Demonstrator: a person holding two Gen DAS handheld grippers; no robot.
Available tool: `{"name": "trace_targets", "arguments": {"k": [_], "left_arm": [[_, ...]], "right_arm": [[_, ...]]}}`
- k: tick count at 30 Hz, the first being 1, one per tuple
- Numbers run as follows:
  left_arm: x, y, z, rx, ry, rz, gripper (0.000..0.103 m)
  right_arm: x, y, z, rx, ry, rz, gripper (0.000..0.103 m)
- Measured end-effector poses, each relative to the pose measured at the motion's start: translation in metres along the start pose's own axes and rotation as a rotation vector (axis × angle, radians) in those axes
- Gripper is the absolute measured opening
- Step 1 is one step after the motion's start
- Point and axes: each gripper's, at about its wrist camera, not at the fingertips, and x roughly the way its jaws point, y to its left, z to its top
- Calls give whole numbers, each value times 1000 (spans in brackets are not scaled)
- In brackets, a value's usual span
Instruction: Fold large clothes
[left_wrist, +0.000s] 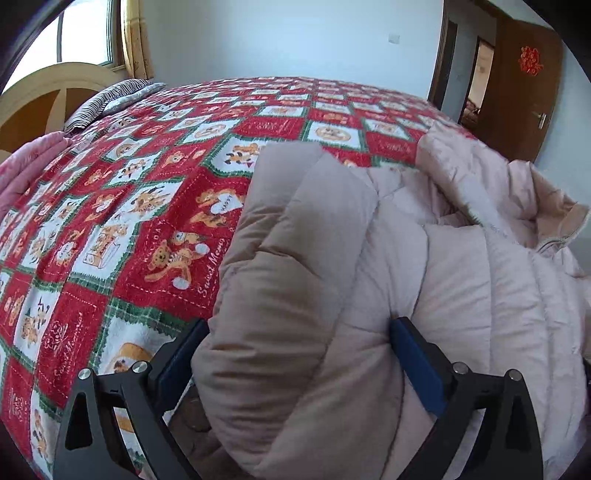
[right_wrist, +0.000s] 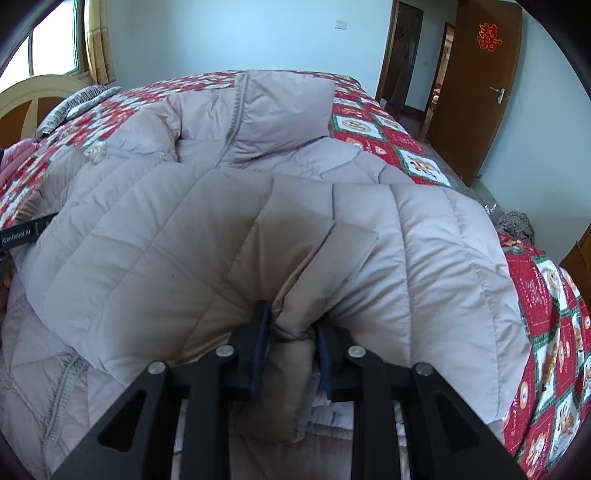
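while both jaws clench its folded edge, the puffy quilted beige coat (right_wrist: 207, 229) bunches thickly.

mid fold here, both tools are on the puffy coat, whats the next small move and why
Probably carry the gripped edge forward toward the collar: the right tool and left tool each pinch a bunch of the coat, which lies half folded on the bedspread.

Jacket (right_wrist: 229, 221) hem cut off below (claw (right_wrist: 291, 339) hides pinched fold).
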Motion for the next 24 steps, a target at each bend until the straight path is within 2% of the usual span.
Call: {"name": "trace_targets", "arguments": {"k": [1, 2, 4, 7, 8, 11, 12, 15, 16, 18, 19, 20, 21, 22, 23, 24], "left_arm": [[-7, 1, 3, 7, 1, -25, 99], [-15, 1, 6, 17, -2, -53, 99], [-40, -1, 21, 47, -57, -112, 99], [-64, -10, 58, 66, -160, -123, 99], [-62, -12, 69, 59, -168, -129, 99], [-30, -29, 109, 60, -102, -166, 99], [-14, -36, 119, 63, -70, -152, 99], [30, -53, 132, 37, 24, -153, 99], [39, -55, 133, 22, 47, -155, 99], [59, -66, 135, 5, 95, -170, 99], [62, -69, 136, 2, 99, -174, 99], [63, -72, 137, 4, 85, -183, 98], [60, -75, 137, 19, 61, -194, 88], [57, -79, 136, 52, 31, -192, 68], [56, -84, 134, 92, 18, -168, 57], [58, -87, 132, 129, 15, -138, 37]], "right_arm": [[-4, -3, 4, 8, 20, 15, 35], [-11, -7, 7, 21, 21, 34, 44], [-34, -19, 22, 48, -57, 89, 57], [-56, -33, 64, 99, -155, 86, 81], [-56, -37, 80, 126, -173, 98, 87], [-34, -45, 126, 206, -158, 104, 90], [-22, -47, 139, 231, -143, 111, 90], [15, -45, 162, 230, -86, 102, 90], [23, -43, 163, 209, -69, 92, 88], [45, -38, 163, 148, -5, 48, 61], [53, -39, 159, 136, 29, 39, 31], [61, -44, 151, 146, 56, 41, 16], [64, -51, 144, 166, 63, 38, 16], [68, -59, 136, 187, 69, 22, 16], [76, -68, 123, 203, 79, 7, 16], [80, -73, 116, 211, 83, 9, 16]]}}
